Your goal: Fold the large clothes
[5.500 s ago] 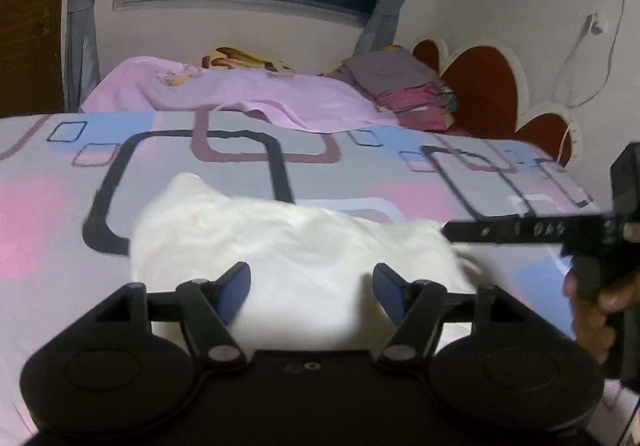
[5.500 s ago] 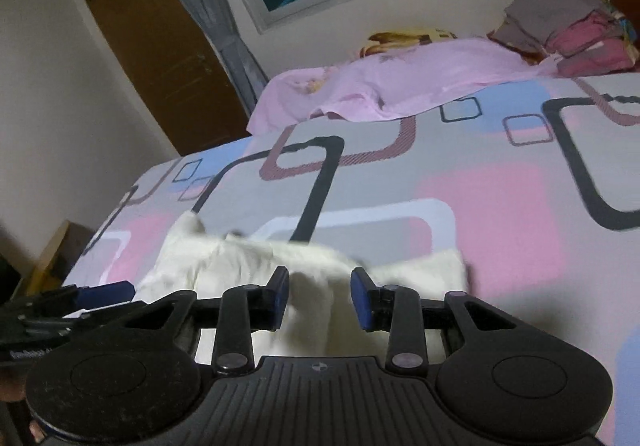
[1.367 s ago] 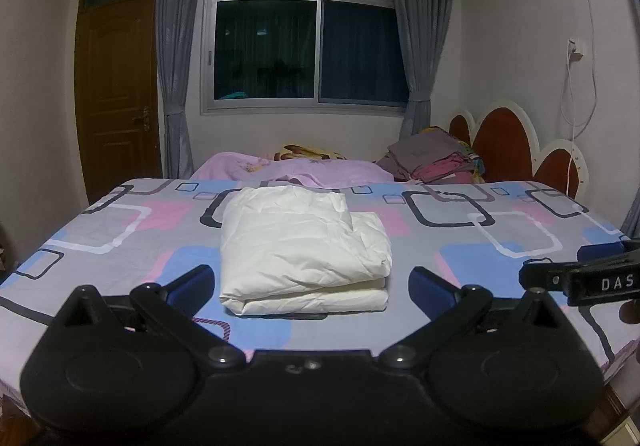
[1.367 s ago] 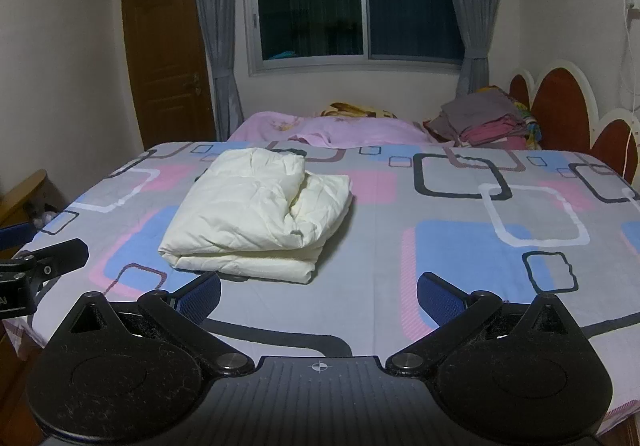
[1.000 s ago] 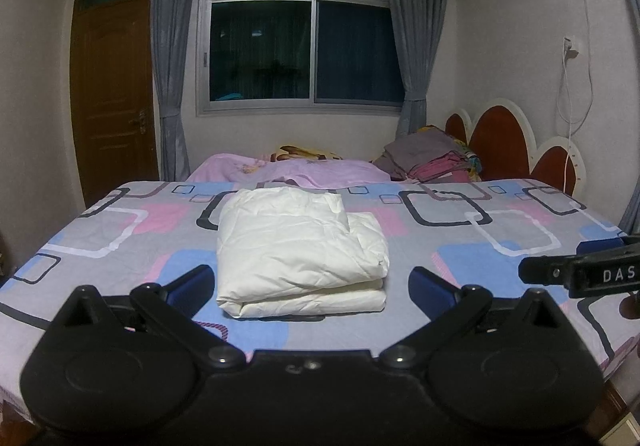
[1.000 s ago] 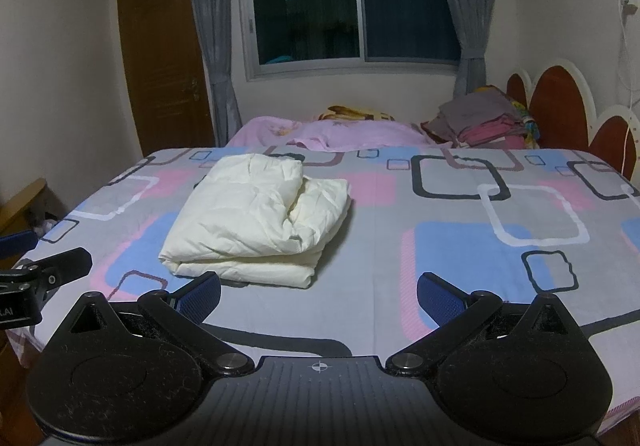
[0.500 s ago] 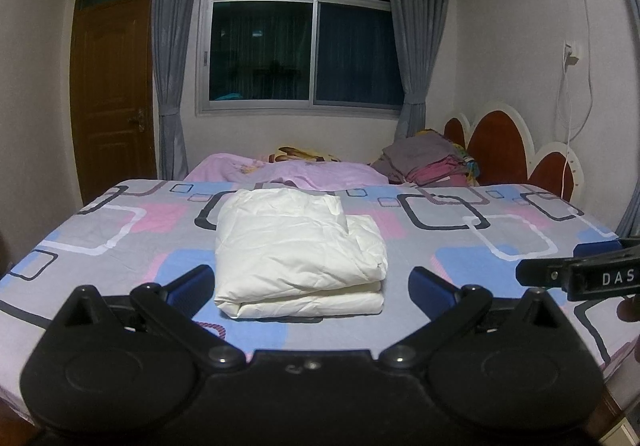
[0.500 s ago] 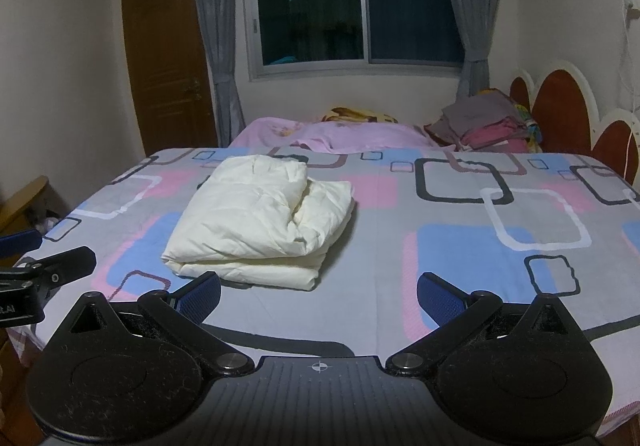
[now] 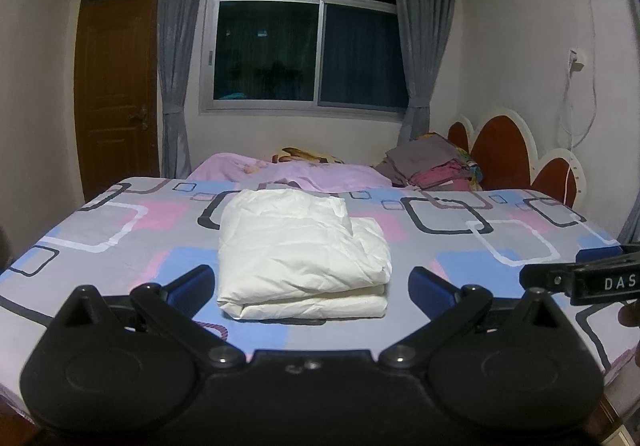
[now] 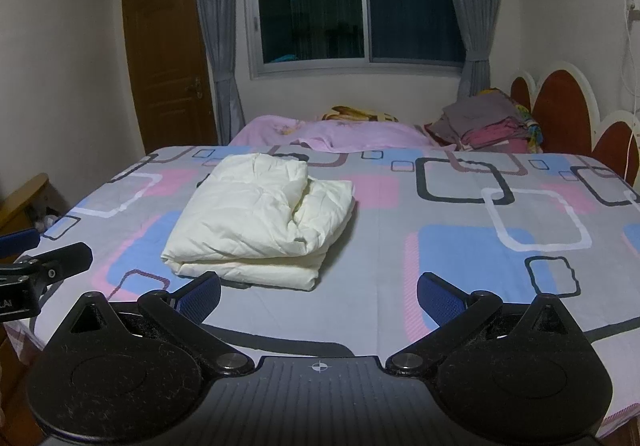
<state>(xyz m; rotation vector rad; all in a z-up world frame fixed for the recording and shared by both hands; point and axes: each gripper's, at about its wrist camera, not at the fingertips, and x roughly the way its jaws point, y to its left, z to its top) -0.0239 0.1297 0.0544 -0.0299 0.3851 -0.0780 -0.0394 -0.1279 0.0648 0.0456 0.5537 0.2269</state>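
On the bed (image 9: 460,246), the folded white garment (image 9: 300,250) lies apart from both grippers' wide-spread, empty fingers (image 9: 190,282).

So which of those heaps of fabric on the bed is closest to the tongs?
The cream folded garment, alone mid-bed just ahead of them. The pink sheet and stacked clothes lie far back near the window.

A cream-white puffy garment (image 9: 302,246) lies folded into a thick, roughly square bundle on the bed sheet (image 9: 460,246). In the left wrist view it sits at centre, toward 12 o'clock; in the right wrist view (image 10: 260,218) it lies toward 11 o'clock. Its top layer is lightly wrinkled, a lower fold juts out at its 3 o'clock side, and stacked edges show along its near side.
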